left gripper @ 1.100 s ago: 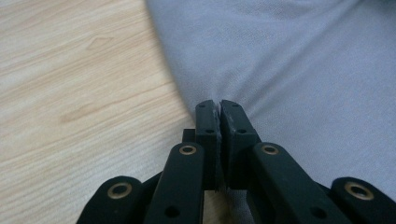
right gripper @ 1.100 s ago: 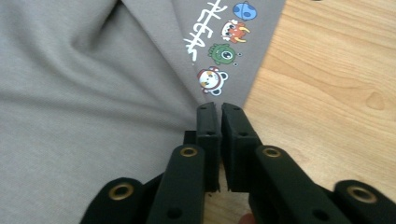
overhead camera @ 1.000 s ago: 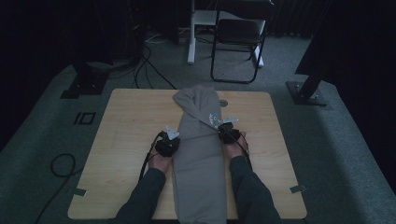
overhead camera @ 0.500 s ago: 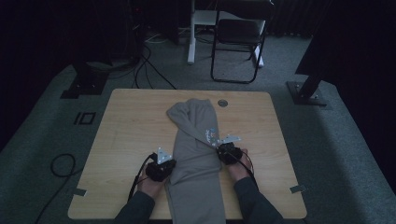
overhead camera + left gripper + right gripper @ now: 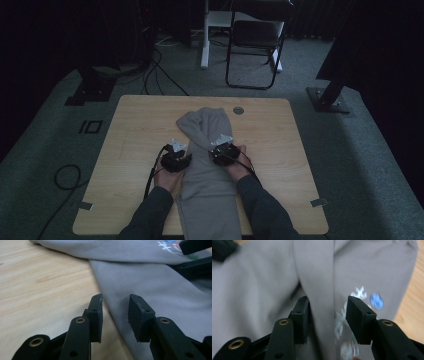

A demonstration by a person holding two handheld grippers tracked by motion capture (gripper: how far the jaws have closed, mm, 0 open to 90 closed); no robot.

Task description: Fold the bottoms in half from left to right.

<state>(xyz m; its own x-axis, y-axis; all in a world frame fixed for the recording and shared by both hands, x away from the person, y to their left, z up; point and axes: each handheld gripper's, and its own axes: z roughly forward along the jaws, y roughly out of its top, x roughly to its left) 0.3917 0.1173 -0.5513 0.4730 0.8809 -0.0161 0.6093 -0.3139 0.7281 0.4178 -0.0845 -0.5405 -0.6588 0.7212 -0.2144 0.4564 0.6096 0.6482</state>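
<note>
The surface (image 5: 125, 150) carries grey trousers (image 5: 207, 195), long axis running from the person's edge toward the far side, the far part folded back. The left gripper (image 5: 178, 146) sits at their left edge, the right gripper (image 5: 220, 141) on their right half; both have just been opening, half open, gripping nothing.

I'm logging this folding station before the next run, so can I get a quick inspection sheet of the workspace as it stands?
Surface: light wooden table, round grommet near far edge.
Job's things: grey garment folded lengthwise down the middle, near end hanging over the table edge; small print near the right gripper.
Clutter: nothing seen.
Grippers: left gripper open over the garment's edge; right gripper open above the cloth; both jaws have just been opening.
Cables: black loop on the carpet.
Surroundings: folding chair, dark stand bases.
</note>
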